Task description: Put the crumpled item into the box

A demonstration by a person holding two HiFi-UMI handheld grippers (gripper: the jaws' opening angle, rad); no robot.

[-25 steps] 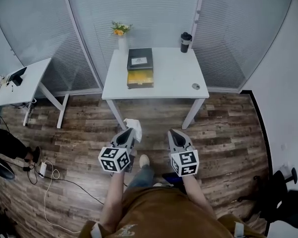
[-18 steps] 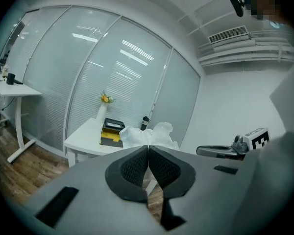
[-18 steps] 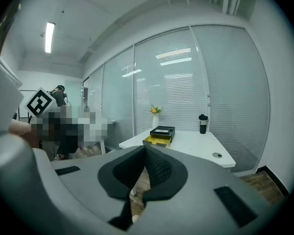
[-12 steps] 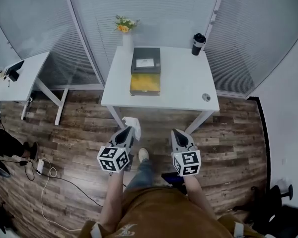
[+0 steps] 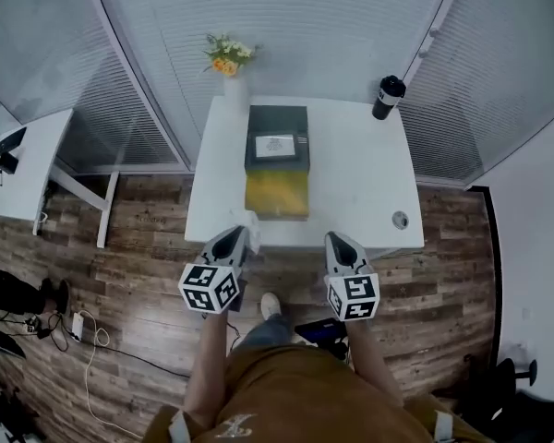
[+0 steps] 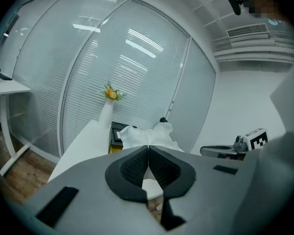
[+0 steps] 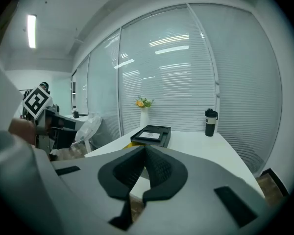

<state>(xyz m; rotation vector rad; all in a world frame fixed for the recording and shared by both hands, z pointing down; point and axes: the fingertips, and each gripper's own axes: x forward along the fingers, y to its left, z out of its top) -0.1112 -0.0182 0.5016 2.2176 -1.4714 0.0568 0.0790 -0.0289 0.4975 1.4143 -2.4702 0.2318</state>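
The left claw (image 6: 148, 148) is pinched tight on a crumpled white wad (image 6: 147, 135). The wad bulges out just past the claw's tips, over the near edge of the white table (image 5: 351, 178). The box (image 5: 277, 146) lies ahead of this claw, a little to its right. The right claw (image 7: 145, 150) is beside the left one, its jaws pressed together on nothing.

A white rectangular table (image 5: 351, 187) stands on the wood-plank floor (image 5: 129, 266). On it lie a flat black box (image 5: 277, 137) with a yellow tray (image 5: 277, 195) adjoining, a white flower vase (image 5: 234, 89) back left, and a black travel mug (image 5: 386, 98) back right.
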